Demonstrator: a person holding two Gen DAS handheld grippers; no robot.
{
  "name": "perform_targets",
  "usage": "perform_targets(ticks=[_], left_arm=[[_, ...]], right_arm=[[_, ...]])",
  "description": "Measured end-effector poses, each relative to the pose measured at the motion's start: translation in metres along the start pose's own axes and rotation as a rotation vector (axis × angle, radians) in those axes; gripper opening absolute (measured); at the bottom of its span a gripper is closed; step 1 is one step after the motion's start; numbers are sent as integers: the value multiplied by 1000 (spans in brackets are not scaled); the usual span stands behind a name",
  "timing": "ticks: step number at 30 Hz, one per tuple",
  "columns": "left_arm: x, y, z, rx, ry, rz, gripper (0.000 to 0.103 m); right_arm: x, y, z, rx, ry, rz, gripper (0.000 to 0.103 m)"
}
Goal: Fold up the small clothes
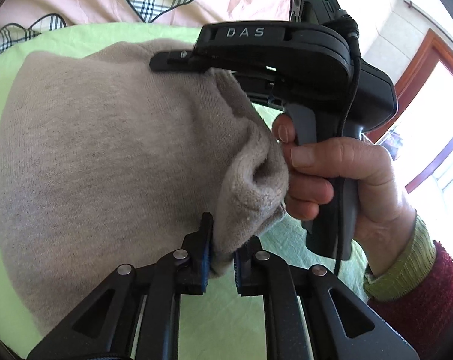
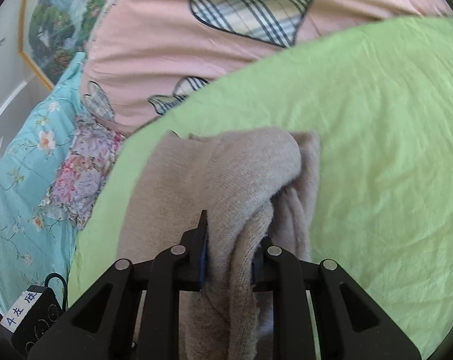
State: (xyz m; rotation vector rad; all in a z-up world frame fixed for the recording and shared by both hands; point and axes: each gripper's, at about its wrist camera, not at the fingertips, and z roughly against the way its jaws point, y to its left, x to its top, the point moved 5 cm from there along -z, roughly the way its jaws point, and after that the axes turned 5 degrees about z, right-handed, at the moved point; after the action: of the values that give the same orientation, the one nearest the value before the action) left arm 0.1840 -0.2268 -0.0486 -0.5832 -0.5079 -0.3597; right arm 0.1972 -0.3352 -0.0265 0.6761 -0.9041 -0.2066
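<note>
Green sheet (image 2: 376,120) covers the bed where the work happens, with a pink quilt (image 2: 172,39) bearing plaid patches behind it and a blue flowered cover (image 2: 22,180) off to one side; a framed landscape picture (image 2: 46,24) hangs on the wall beyond, and the left wrist view catches a bright window with a red-brown frame (image 1: 418,60). A beige knit garment (image 1: 91,150) lies on the sheet, part spread flat, part bunched and lifted between the two tools. The left gripper (image 1: 220,258) is nearly closed, its blue pads set close on either side of a thin fold at the garment's edge — the cloth sits between them, the left pad against it, though whether the right pad presses it is hard to tell. The right gripper (image 2: 229,258) is clamped on a thick rolled fold of the same garment, the knit bulging out above and below its fingers. In the left wrist view that right gripper shows from the side, its finger (image 1: 172,60) lying over the garment's top edge, and a hand (image 1: 340,174) wraps the grey handle — a green cuff and a dark red sleeve (image 1: 430,294) follow at the wrist.
</note>
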Motion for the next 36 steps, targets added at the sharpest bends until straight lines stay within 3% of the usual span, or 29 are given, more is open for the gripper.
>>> perform_targets(ticks=[2,6,8,10,11,13,15,17,19,21,27,32,35,36], left_arm=[[-5,2,2,-13,19,5,13],[-18,5,17,-43,47,0,13],[-22,6,30,-51,43,-9,14],[-25,14,50,-52,22,-18,16],[-24,14,58,-48,10,-20,17],[-17,32,74,-38,-22,-7,23],[-11,47,86,-14,-50,15,36],[-2,65,91,23,-73,49,45],[9,86,89,68,-99,102,58],[18,112,95,106,-117,175,71],[29,150,58,77,-45,315,73],[28,168,24,-36,27,394,76],[30,171,6,-88,27,416,70],[31,170,5,-105,19,408,56]], right_arm=[[1,0,-1,-2,-3,6,21],[-12,-16,-15,-86,64,-10,22],[-14,-22,-13,-78,62,-31,25],[-15,-27,-8,-85,60,-67,37],[-15,-28,-3,-88,53,-72,37],[-15,-27,6,-119,47,-48,40],[-18,-26,13,-141,59,-38,44],[-21,-26,18,-146,70,-46,50],[-26,-26,22,-141,79,-56,64],[-33,-28,21,-130,102,-78,67],[-47,-35,7,-97,149,-117,72],[-46,-35,-6,-64,170,-145,72],[-47,-33,-13,-37,191,-166,72],[-47,-33,-15,-29,195,-170,70]])
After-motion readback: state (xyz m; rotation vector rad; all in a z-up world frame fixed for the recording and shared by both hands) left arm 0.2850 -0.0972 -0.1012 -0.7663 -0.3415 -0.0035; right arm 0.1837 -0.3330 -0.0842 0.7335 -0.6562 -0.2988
